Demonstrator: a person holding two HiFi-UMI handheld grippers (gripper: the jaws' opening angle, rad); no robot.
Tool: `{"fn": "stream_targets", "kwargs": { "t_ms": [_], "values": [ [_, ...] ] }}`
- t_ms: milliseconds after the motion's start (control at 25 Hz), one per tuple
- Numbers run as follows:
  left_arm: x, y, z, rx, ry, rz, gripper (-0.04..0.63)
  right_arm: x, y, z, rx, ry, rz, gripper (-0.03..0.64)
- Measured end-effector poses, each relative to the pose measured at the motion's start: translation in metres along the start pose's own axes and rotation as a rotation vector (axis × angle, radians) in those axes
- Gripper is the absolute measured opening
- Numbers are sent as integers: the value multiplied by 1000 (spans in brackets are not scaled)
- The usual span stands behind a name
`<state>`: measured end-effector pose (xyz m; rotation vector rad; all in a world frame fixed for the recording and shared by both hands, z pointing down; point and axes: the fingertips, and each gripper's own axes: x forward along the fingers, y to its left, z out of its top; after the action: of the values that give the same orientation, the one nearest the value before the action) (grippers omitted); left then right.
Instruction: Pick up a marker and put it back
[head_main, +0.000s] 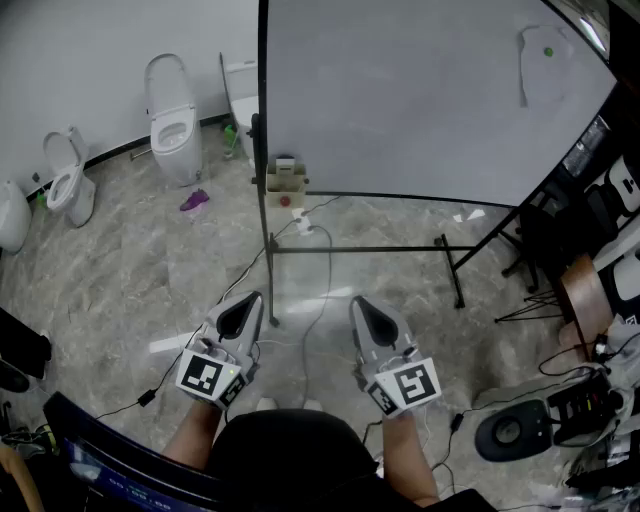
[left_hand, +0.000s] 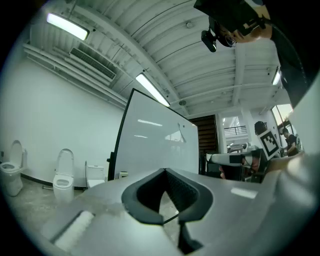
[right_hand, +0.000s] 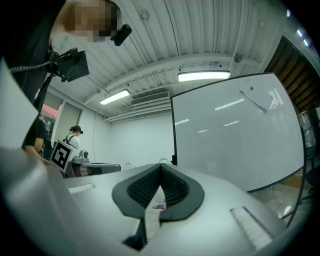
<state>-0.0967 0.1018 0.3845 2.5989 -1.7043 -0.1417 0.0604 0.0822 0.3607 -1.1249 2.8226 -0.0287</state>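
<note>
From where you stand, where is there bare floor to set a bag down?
Barest is the floor between the toilets and the whiteboard stand, apart from a purple scrap. Another patch lies between the stand's crossbar and the right tool. Cables clutter the stand's left post; chairs and gear crowd the right edge.

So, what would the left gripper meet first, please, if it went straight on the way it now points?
Most likely the whiteboard: the left gripper, tongs shut and empty, points level at its white face, and nothing shows in between. Depth is hard to judge.
</note>
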Motion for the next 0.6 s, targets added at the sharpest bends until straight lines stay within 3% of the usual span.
{"fn": "stream_targets", "kwargs": {
  "t_ms": [600],
  "values": [
    [8,-35,-10,1,7,47,5,-28,-27,-2,19,-21,37,9]
  ]
}}
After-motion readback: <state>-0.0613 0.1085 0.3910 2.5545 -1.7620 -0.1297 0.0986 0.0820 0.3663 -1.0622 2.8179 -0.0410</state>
